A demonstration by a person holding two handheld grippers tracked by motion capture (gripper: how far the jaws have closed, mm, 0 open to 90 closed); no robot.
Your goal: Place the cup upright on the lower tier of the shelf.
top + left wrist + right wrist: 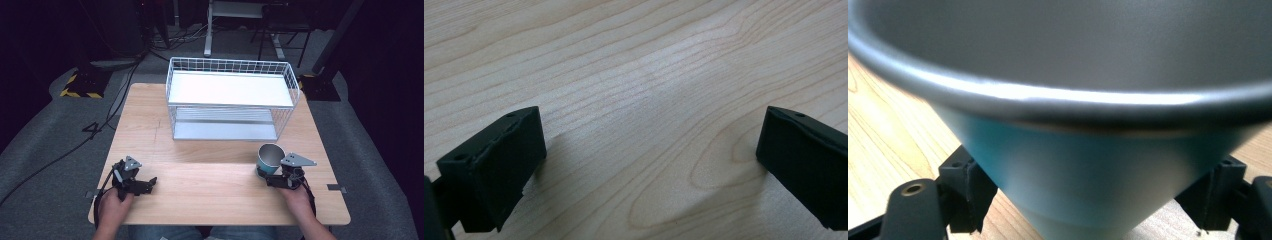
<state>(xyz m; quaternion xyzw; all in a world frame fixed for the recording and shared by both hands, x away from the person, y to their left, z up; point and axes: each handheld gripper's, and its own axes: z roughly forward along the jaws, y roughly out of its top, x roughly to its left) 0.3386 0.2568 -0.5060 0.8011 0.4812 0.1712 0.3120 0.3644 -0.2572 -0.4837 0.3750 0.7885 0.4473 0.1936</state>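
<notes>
High view: a wooden worktop (200, 170) carries a white wire rack (231, 97) with two shelves at its far middle; both shelves look bare. Near the right edge, the right hand-held gripper (265, 176) has its jaws around the base of a blue cup (269, 159), which stands upright on the worktop, near and just right of the rack's front. At the near left, the left hand-held gripper (149, 183) rests low over bare wood, well apart from the cup.

Left gripper view: the left hand-held gripper's two black jaws stand wide apart with nothing between them; only wood grain lies ahead.

Right gripper view: the cup's grey rim and blue wall loom close; the jaws press against its lower sides, so it appears clamped.

Judged from this, the grasp seems made; lifting the cup and setting it onto a rack shelf is probably what remains.
</notes>
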